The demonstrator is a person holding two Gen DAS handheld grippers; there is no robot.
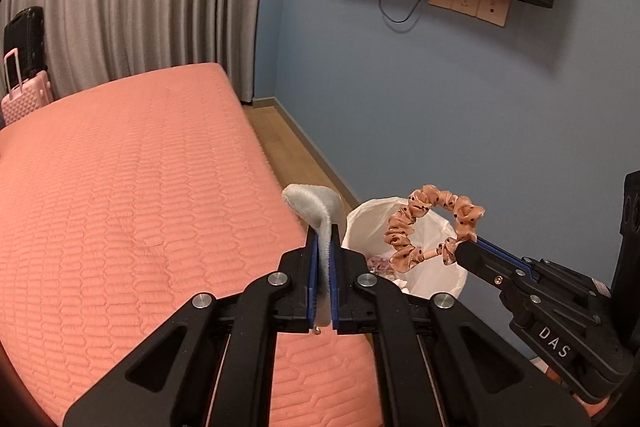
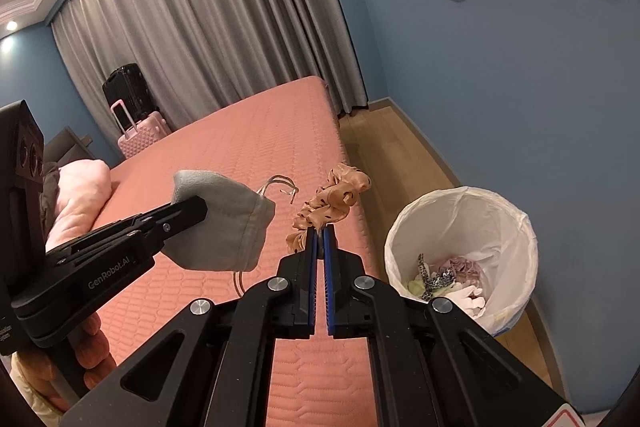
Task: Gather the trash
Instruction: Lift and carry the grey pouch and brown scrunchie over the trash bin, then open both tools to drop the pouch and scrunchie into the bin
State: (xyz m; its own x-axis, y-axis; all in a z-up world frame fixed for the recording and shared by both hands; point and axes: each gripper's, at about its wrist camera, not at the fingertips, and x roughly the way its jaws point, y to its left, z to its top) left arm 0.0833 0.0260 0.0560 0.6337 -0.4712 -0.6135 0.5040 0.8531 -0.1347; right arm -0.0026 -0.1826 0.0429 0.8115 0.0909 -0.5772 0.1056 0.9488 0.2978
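Cargo is light, limp fabric. The left tongs clench a grey cloth face mask by its folded body above the salmon quilted bed. The right tongs clench a peach black-dotted fabric scrunchie by one gathered edge, near the white-lined round trash bin. Both items sag and compress; elastic ear loops may snag, so grip bunched fabric.

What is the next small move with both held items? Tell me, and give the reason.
Probably carry the right hand-held gripper over the white-lined trash bin and open it there. It is shut on the peach polka-dot fabric scrunchie, which in its own view hangs above the bed edge, left of the bin. The left hand-held gripper grips the grey cloth face mask and could follow.
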